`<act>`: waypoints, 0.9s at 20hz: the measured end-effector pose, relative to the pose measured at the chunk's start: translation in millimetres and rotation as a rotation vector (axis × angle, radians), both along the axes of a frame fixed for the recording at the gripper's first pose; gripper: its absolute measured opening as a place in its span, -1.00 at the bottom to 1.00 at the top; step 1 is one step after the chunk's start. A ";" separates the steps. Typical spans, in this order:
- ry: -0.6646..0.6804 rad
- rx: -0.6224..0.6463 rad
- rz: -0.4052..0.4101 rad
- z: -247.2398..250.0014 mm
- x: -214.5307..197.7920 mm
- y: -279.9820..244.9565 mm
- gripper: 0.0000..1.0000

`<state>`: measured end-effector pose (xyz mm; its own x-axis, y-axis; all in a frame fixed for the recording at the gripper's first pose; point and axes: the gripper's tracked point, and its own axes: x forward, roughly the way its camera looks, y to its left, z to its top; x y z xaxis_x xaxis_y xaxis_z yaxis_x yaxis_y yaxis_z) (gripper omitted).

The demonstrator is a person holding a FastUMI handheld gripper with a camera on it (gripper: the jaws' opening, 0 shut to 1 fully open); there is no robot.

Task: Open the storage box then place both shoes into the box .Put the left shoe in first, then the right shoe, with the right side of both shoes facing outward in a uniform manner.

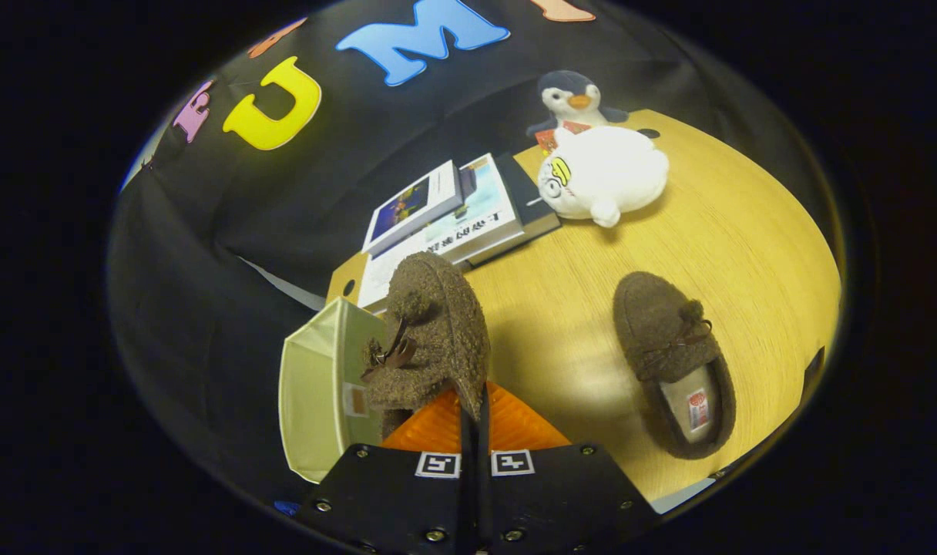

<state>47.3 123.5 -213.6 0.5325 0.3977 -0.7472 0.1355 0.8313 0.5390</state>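
- The claw (475,401) is clamping a brown fuzzy shoe (430,331) by the edge of its heel opening, with both fingers pressed close together on the thin rim.
- The held shoe is hanging on its side, toe pointing away from the fingers, its small brown bow (387,356) facing the storage box.
- The storage box (322,389), pale cream, is sitting just beside the held shoe, with its opening turned towards it.
- The second brown shoe (673,362) is lying flat on the wooden worktop (746,254), well apart from the box, its light insole showing.
- Beyond the held shoe, a stack of books (453,220) is resting on the worktop.
- Near the books, a white plush toy (603,173) is lying in front of a penguin plush (572,100).
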 end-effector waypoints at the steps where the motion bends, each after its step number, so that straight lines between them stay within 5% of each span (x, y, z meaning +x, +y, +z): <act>1: -0.014 0.015 0.000 11.6 3.3 8.9 -0.99; 10: -0.074 0.080 0.045 56.4 13.5 97.7 -0.99; 18: -0.040 0.033 0.139 16.3 -11.5 183.9 -0.99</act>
